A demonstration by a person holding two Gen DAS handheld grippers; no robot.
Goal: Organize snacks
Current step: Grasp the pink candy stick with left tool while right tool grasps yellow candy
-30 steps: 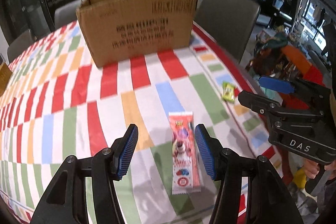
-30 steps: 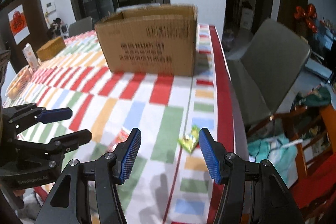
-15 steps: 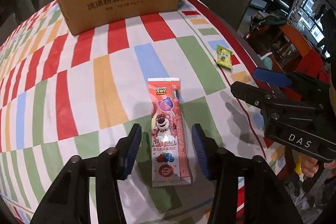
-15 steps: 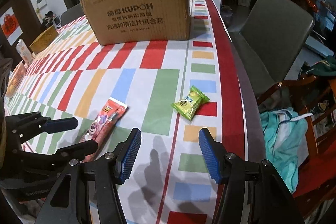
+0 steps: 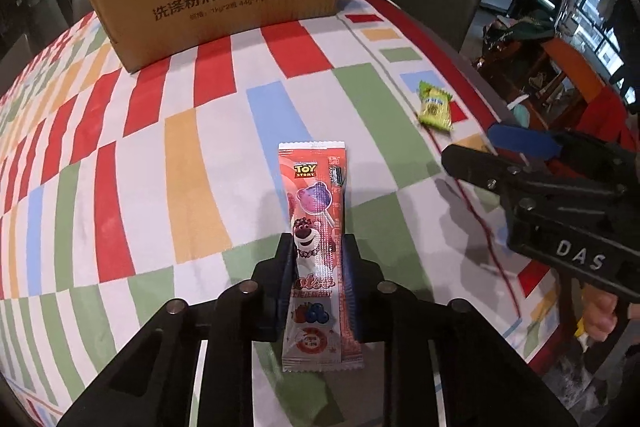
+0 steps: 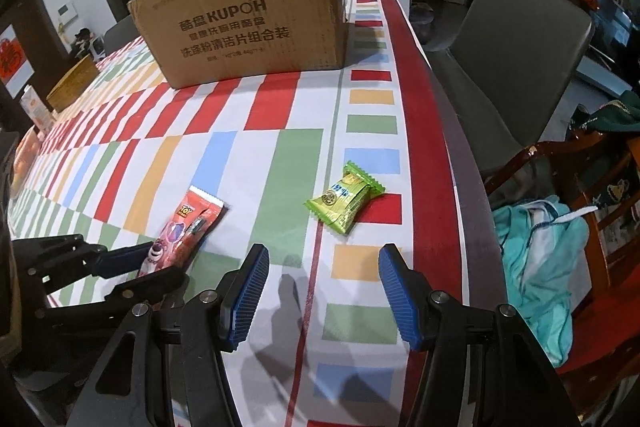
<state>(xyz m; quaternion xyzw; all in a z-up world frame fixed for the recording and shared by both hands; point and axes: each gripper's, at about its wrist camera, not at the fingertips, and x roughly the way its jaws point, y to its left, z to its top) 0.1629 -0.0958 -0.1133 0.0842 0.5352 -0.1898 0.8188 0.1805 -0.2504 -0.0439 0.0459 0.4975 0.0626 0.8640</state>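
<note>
My left gripper [image 5: 318, 259] is shut on a long red Toy Story lollipop packet [image 5: 314, 199] lying on the striped tablecloth. The packet also shows in the right wrist view [image 6: 188, 227], between the left gripper's fingers [image 6: 120, 259]. A small green candy packet [image 6: 345, 202] lies near the table's right edge, just ahead of my right gripper [image 6: 324, 291], which is open and empty above the cloth. The candy also shows in the left wrist view [image 5: 435, 105], with the right gripper [image 5: 520, 155] close behind it.
A tall brown cardboard box [image 6: 248, 23] stands at the far end of the table [image 6: 260, 115]. A grey chair [image 6: 516, 39] stands beyond the right edge, with clothes [image 6: 536, 267] on a wooden chair beside it. A small box [image 6: 72, 87] sits far left.
My left gripper has moved down and forward and closed its fingers on the red packet. My right gripper has dropped lower and nearer the green candy, still open.
</note>
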